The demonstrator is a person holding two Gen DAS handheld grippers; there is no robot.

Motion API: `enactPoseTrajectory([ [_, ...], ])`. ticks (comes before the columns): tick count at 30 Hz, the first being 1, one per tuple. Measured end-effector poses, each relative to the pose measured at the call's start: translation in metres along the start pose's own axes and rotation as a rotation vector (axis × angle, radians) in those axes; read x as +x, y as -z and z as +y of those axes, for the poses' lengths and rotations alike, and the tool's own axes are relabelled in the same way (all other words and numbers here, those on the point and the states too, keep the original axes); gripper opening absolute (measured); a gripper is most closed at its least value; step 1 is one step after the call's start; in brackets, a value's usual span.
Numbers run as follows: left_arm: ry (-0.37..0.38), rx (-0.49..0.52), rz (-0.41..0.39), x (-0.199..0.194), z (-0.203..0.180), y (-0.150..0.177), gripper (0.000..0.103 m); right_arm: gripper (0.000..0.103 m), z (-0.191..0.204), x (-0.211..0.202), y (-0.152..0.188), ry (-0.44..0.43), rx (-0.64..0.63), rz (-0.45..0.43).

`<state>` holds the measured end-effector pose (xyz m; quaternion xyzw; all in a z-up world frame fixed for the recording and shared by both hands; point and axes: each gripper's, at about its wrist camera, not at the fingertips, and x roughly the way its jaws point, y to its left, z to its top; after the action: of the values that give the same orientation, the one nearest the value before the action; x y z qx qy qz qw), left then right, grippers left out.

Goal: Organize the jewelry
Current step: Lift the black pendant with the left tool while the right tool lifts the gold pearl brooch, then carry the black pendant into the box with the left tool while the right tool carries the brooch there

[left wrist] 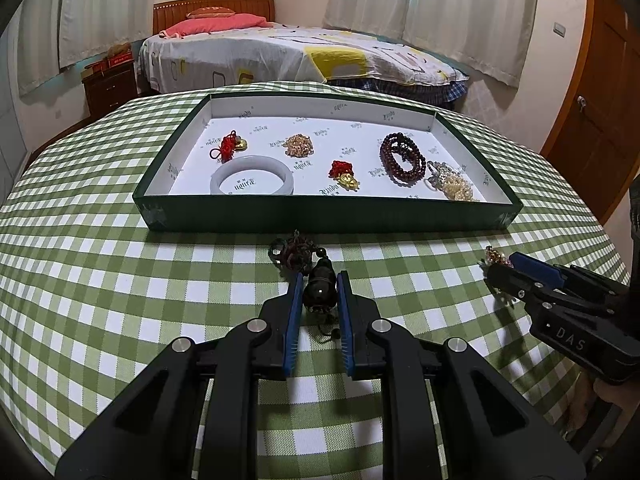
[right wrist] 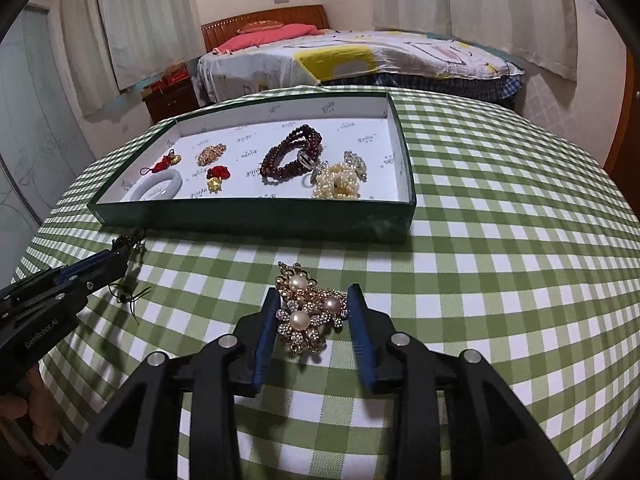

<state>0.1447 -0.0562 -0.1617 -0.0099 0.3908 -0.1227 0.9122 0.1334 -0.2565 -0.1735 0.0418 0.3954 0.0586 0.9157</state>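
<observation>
A: Left gripper (left wrist: 319, 286)?
B: Clenched on the dark carved bead pendant (left wrist: 319, 288), low over the green-checked tabletop (left wrist: 120, 300).
A: Right gripper (right wrist: 313, 300)?
B: Released, straddling the gold pearl-and-rhinestone brooch (right wrist: 308, 312) lying before the green tray (right wrist: 256, 216).

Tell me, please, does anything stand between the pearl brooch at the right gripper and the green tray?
Nothing visible does: only bare checked tablecloth lies between the pearl brooch and the green tray, whose low near wall must be cleared.

— Where is the open room?
— Bare checkered worktop (right wrist: 500, 240) right of the green tray (right wrist: 256, 216).
— Obstacles?
— The tray's front wall, and a pearl brooch (right wrist: 308, 312) and dark beaded pendant (left wrist: 318, 284) before it.
</observation>
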Motion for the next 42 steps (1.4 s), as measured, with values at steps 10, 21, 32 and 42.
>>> enactPoseTrajectory([
  [10, 0.000, -0.003, -0.005, 0.000, 0.001, -0.001, 0.017, 0.030, 0.002, -0.005, 0.001, 0.010, -0.015, -0.016],
  [21, 0.000, -0.002, -0.011, -0.003, 0.002, -0.004, 0.017, 0.030, 0.003, -0.012, -0.001, 0.006, -0.015, -0.041],
  [32, 0.014, 0.007, -0.075, -0.026, -0.003, -0.021, 0.017, 0.030, 0.009, -0.033, -0.016, -0.012, -0.018, -0.104],
  [42, 0.038, 0.019, -0.174, -0.045, -0.009, -0.064, 0.017, 0.030, 0.013, -0.050, -0.054, -0.036, -0.022, -0.194],
])
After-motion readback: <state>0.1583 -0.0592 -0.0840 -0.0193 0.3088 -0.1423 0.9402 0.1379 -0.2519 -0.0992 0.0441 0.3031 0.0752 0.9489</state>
